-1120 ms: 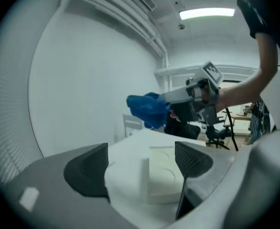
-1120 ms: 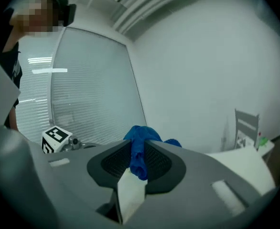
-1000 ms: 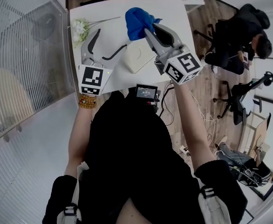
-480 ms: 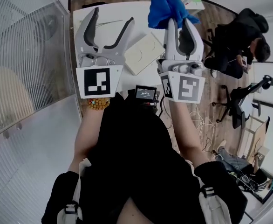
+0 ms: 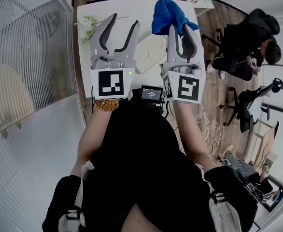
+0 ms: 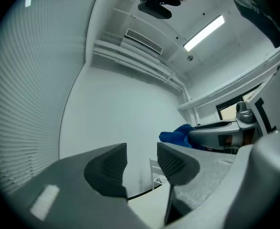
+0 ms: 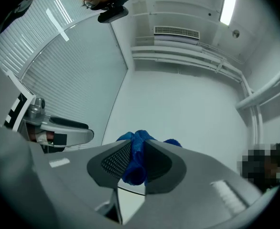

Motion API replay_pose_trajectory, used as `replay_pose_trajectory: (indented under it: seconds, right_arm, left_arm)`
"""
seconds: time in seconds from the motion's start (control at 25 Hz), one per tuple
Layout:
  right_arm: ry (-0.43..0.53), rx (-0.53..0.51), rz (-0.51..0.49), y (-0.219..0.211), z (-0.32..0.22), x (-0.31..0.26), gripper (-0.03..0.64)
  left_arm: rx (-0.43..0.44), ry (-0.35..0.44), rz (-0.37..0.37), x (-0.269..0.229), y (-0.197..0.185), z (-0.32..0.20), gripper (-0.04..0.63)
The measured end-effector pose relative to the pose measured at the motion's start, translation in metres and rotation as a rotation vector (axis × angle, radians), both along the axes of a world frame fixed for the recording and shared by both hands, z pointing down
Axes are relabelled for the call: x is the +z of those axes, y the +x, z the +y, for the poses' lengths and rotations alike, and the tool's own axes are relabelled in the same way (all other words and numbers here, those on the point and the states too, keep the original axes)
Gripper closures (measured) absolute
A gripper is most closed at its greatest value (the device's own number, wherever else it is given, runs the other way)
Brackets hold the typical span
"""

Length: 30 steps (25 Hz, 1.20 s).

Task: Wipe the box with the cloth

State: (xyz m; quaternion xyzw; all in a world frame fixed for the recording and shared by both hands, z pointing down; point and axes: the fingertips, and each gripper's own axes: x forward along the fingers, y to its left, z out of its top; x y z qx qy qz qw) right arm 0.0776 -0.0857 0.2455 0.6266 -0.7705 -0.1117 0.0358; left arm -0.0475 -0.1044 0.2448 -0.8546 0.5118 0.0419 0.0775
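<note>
two tools are held side by side above the counter [image 5: 127, 6], both pointing roughly level and away from the person. the box [image 5: 150, 52], a flat white one, lies on the counter below and between them.

right tool [image 5: 180, 30]: jaws clamped on a fold of the blue cloth [image 5: 166, 12]. the right gripper view shows the fabric pinched between the ribbed pads, with the rest bunched beyond the tips. gripping by one fold probably leaves that loose bunch free to serve as the wiping pad. the cloth sits over the far right corner of the box in the head view and appears lifted clear of it, so no wiping contact is made at this moment.

left tool [image 5: 124, 23]: jaws apart by a narrow gap, having just been closing, with nothing between them. the left gripper view shows only wall and a strip of counter edge through the gap. it hovers over the left side of the box, a sensible place from which to steady the box while the other tool wipes, though it touches nothing now.

other items: a bunch of flowers [image 5: 86, 25] lies on the counter to the left of the box, and a small screen [image 5: 151, 93] stands on the near side of the box, by the person. neither blocks access to the box top.
</note>
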Motion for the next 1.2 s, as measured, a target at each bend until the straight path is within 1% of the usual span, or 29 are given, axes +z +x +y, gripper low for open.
replay_pose_trajectory:
  seconds: [0.16,0.28,0.32,0.4,0.64,0.88,1.0,1.2]
  right_arm:
    - [-0.035,-0.023,0.021,-0.002,0.007,0.013,0.515]
    - [-0.061,-0.026,0.034,-0.003,0.012,0.023,0.517]
    - [-0.066,-0.029,0.041,-0.003,0.013,0.025,0.518]
    - [-0.073,-0.034,0.053,-0.003,0.015,0.028,0.518]
    - [-0.089,-0.028,0.065,0.001,0.019,0.035,0.518]
    - [-0.096,-0.023,0.061,0.008,0.026,0.039,0.518]
    - [-0.095,-0.024,0.062,0.011,0.029,0.041,0.518]
    - [-0.102,-0.02,0.057,0.019,0.036,0.045,0.518]
  left_arm:
    - [0.005,0.014,-0.009,0.002,0.003,0.004,0.317]
    - [0.01,0.016,-0.022,0.008,0.003,0.008,0.373]
    - [0.01,0.012,-0.019,0.01,0.003,0.009,0.398]
    - [0.007,0.005,-0.004,0.013,0.002,0.011,0.425]
    - [0.001,-0.017,0.001,0.021,0.002,0.011,0.437]
    - [0.01,-0.011,-0.013,0.022,0.009,0.018,0.437]
    - [0.015,-0.023,-0.026,0.025,0.012,0.022,0.437]
    - [0.024,-0.019,-0.022,0.026,0.021,0.028,0.439]
